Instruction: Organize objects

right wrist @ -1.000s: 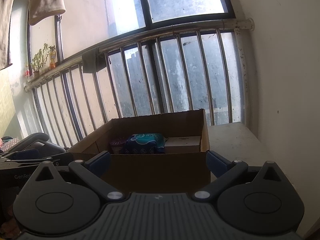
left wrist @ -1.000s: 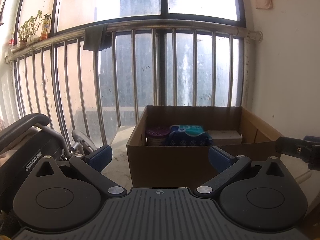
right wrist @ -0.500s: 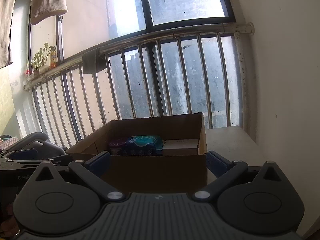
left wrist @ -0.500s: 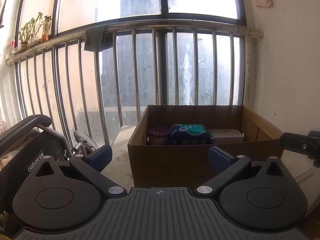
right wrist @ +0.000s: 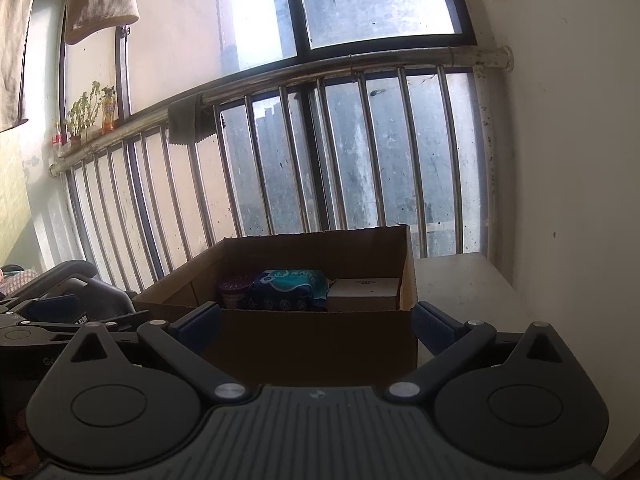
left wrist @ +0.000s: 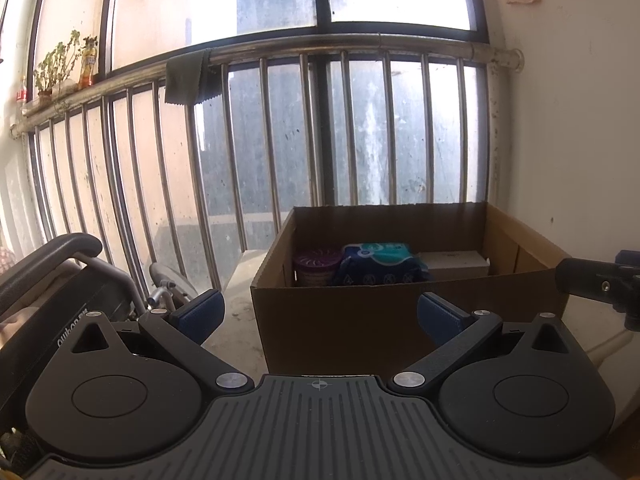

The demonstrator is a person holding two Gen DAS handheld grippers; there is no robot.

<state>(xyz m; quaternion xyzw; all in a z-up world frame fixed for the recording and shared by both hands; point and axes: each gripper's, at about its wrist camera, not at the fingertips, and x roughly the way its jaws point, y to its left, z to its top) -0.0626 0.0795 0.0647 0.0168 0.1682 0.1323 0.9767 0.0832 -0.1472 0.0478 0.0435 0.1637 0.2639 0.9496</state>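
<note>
An open cardboard box [left wrist: 360, 320] stands on a pale ledge against the railing; it also shows in the right wrist view [right wrist: 312, 340]. Inside lie a purple round tub [left wrist: 316, 266], a blue and teal soft pack [left wrist: 380, 264] and a white box [left wrist: 456, 264]. The same three show in the right wrist view: tub [right wrist: 234, 290], pack [right wrist: 288, 288], white box [right wrist: 364, 294]. My left gripper [left wrist: 320, 314] is open and empty, in front of the box. My right gripper [right wrist: 316, 322] is open and empty, also before the box.
A metal railing [left wrist: 280, 140] with a dark cloth [left wrist: 186, 76] runs behind the box. A white wall [left wrist: 568, 140] closes the right side. A wheelchair [left wrist: 60, 280] stands at the left. The pale ledge [right wrist: 460, 284] extends right of the box.
Both grippers have dropped and backed off slightly, so the box sits a little higher in both views. Both stay open and empty.
</note>
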